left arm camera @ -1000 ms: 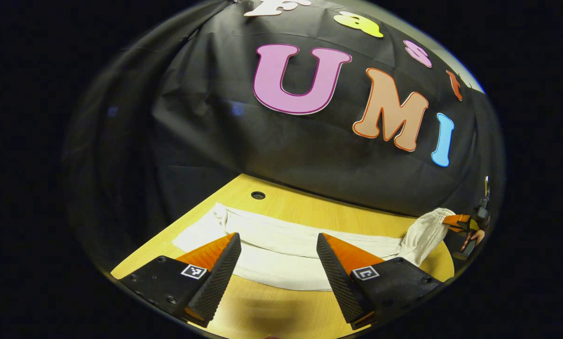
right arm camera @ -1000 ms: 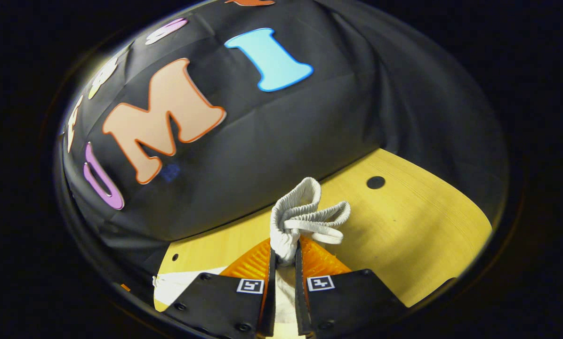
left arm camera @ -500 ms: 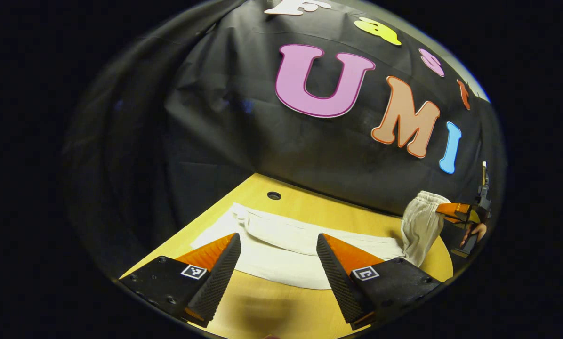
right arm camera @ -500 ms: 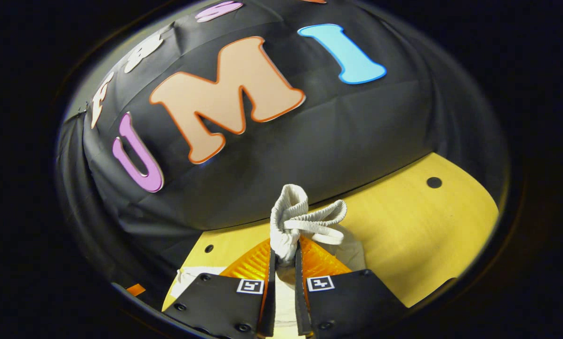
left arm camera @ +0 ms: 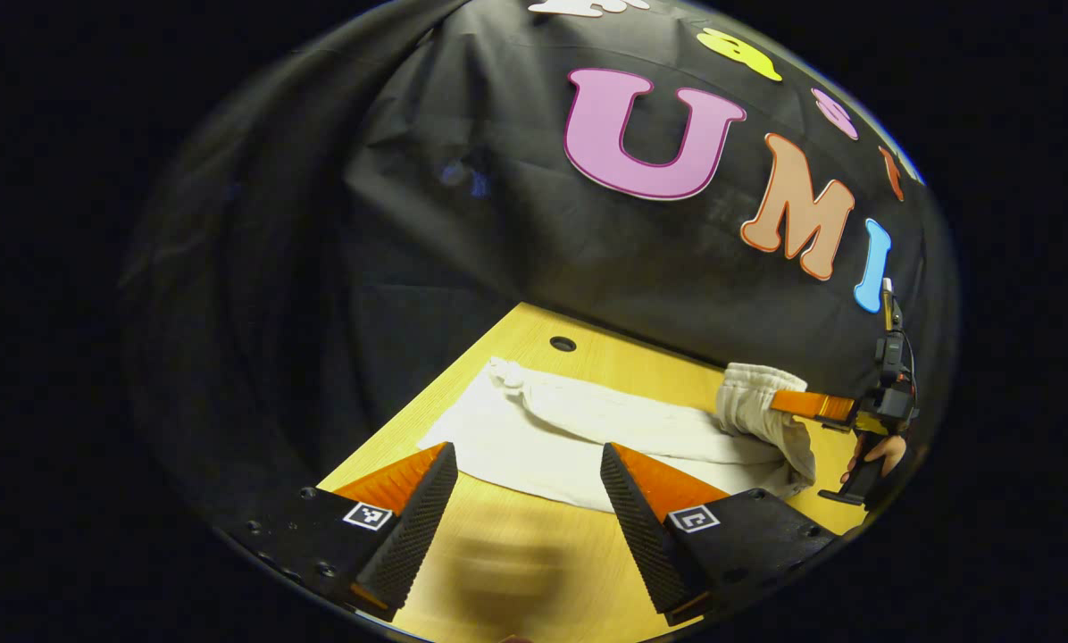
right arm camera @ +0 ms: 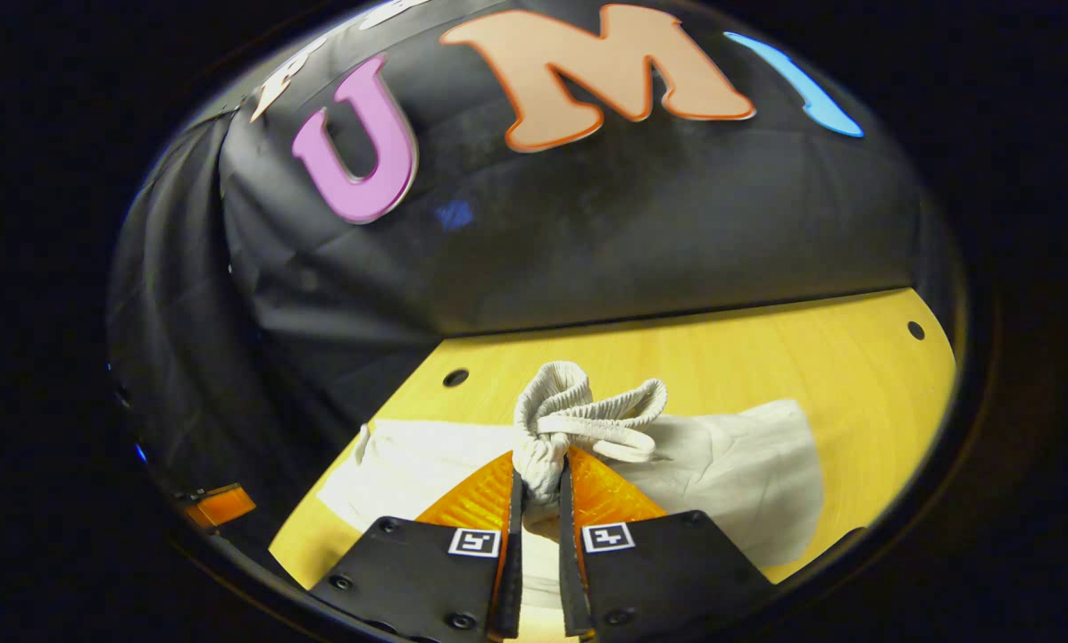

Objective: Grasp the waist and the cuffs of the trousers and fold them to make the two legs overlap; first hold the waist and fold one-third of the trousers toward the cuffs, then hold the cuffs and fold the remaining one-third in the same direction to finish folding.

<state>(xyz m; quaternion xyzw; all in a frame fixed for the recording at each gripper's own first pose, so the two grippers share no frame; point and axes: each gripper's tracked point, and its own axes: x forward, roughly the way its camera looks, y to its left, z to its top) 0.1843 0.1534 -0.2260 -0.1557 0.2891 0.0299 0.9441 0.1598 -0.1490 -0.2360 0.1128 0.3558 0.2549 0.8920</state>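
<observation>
Low in the frame, the left gripper [left arm camera: 529, 500] hangs spread wide above the yellow wooden table [left arm camera: 534, 572]. Centre-right lie white cloth trousers [left arm camera: 579, 433], their elastic waist [left arm camera: 748, 402] pinched by the right gripper [left arm camera: 780, 402] at the right edge.

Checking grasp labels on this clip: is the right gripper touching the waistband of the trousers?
Touching. In the right gripper view, the right gripper has both fingers pressed on the bunched waistband, which sticks up from between them.

Dim booth, bright table [left arm camera: 516, 572], heavy fisheye edge warp.
</observation>
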